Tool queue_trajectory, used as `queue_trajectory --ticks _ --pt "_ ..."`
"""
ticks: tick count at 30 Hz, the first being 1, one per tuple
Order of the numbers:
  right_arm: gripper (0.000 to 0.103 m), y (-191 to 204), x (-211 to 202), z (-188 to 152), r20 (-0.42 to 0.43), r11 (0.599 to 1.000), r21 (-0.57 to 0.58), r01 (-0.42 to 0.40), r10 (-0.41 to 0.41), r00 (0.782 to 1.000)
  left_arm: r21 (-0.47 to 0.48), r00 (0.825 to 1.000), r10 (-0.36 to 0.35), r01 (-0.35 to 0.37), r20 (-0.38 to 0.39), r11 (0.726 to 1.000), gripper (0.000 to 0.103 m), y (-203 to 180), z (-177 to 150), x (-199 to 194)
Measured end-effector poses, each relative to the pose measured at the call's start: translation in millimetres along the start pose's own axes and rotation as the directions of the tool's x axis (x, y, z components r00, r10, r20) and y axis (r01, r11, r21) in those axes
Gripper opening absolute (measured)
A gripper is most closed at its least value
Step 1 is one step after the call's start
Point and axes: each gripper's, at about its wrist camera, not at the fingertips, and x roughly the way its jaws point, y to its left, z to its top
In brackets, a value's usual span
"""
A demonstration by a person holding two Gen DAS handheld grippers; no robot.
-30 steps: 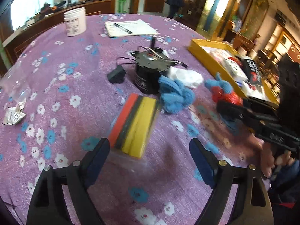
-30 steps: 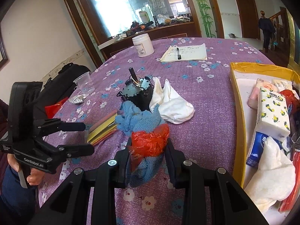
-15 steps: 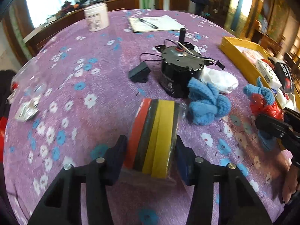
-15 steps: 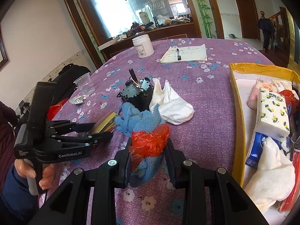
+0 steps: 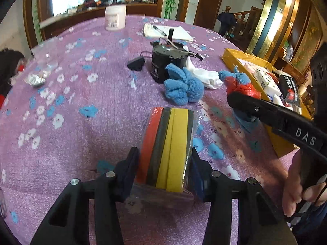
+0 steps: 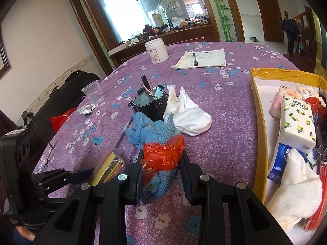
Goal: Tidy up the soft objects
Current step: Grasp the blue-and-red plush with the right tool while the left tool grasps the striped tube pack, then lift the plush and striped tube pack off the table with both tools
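A plastic-wrapped pack of sponges (image 5: 169, 138), striped red, dark and yellow, lies on the purple flowered tablecloth (image 5: 81, 143). My left gripper (image 5: 164, 167) is shut on its near end, with a pad pressed on each side. My right gripper (image 6: 161, 167) is shut on a bundle of red plastic bag (image 6: 163, 153) and blue cloth (image 6: 157, 185), held just left of the yellow box (image 6: 259, 122). The left wrist view shows this bundle (image 5: 243, 85) at the right. A crumpled blue towel (image 5: 184, 87) and a white cloth (image 5: 208, 77) lie loose beside a black motor (image 5: 165, 61).
The yellow box holds tissue packs (image 6: 296, 122) and a white cloth (image 6: 294, 185). Farther back stand a white jar (image 6: 157, 51), a notebook with a pen (image 6: 202, 59), a clear plastic cup (image 6: 94, 91) and crumpled foil (image 5: 34, 79). A black adapter (image 5: 137, 63) lies left of the motor.
My left gripper moved forward over the sponge pack and shut on it; a second ago it stood wide open short of the pack. The right gripper and its bundle kept still.
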Motion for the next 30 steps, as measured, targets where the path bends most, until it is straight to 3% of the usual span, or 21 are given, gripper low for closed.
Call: queue_trajectory --ticks 3,20,30 --pt "0.034 0 0 -1 0.002 1.0 -0.003 0.013 -0.013 1.0 0.021 0.999 0.043 -0.043 0.023 0.999 0.047 -6 -3 -3" --pt "0.034 -5 20 -2 -0.058 0.997 -0.019 0.073 -0.074 0.996 0.016 0.996 0.092 -0.093 0.016 0.996 0.047 -5 -1 3" --pt "0.034 -1 11 -2 -0.011 0.997 -0.04 0.069 -0.07 0.997 0.022 0.995 0.101 -0.101 0.018 0.995 0.047 -6 -1 4"
